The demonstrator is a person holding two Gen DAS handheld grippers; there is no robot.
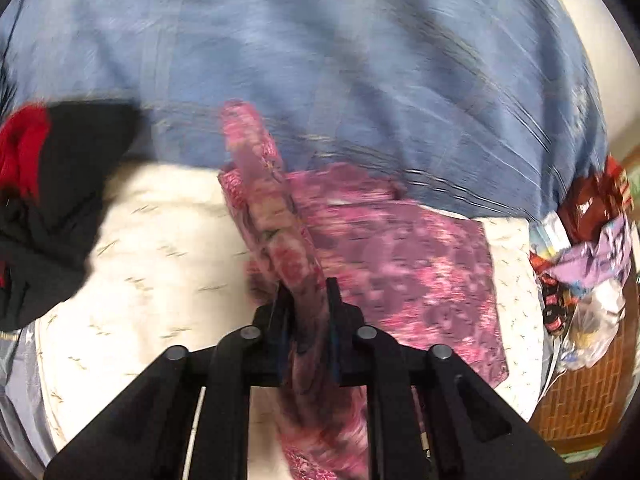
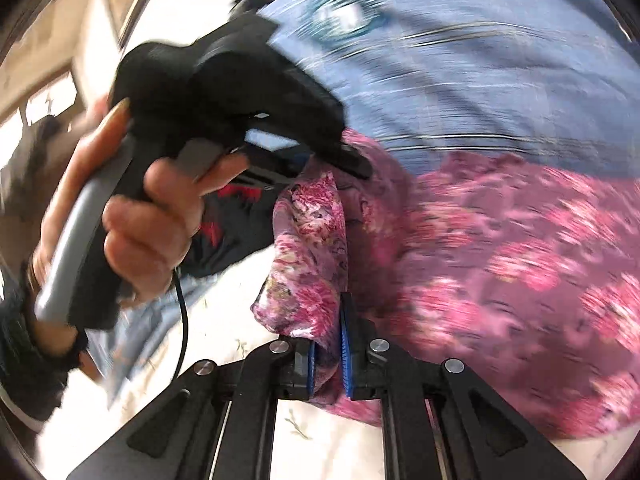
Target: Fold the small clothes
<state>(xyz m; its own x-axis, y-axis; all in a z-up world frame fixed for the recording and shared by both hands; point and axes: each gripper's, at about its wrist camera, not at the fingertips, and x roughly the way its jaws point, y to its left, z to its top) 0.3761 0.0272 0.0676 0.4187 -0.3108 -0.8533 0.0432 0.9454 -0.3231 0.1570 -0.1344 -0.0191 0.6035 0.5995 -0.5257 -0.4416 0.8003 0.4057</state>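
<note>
Left wrist view has the left gripper pinched down on a bunched edge of the pink floral garment, jaws nearly together with just the fabric between them. The rest of that garment lies spread on the cream bedspread, its far side running up against the blue sheet that covers the far part of the bed. A black and red garment sits at the bedspread's left edge, well apart.

From the right wrist view, the right gripper is also clamped on a gathered fold of the same garment, blue pads squeezing the cloth. The left hand on its gripper handle is just beside it, so both grips look close together on one edge.

Both frames are blurry, so can't tell exactly which corners are held. My take: for a clean fold, keep the held edge taut between the two grips, carry it over level, and lay it square on the opposite edge before letting go. Bunched grips tend to leave wrinkles.
</note>
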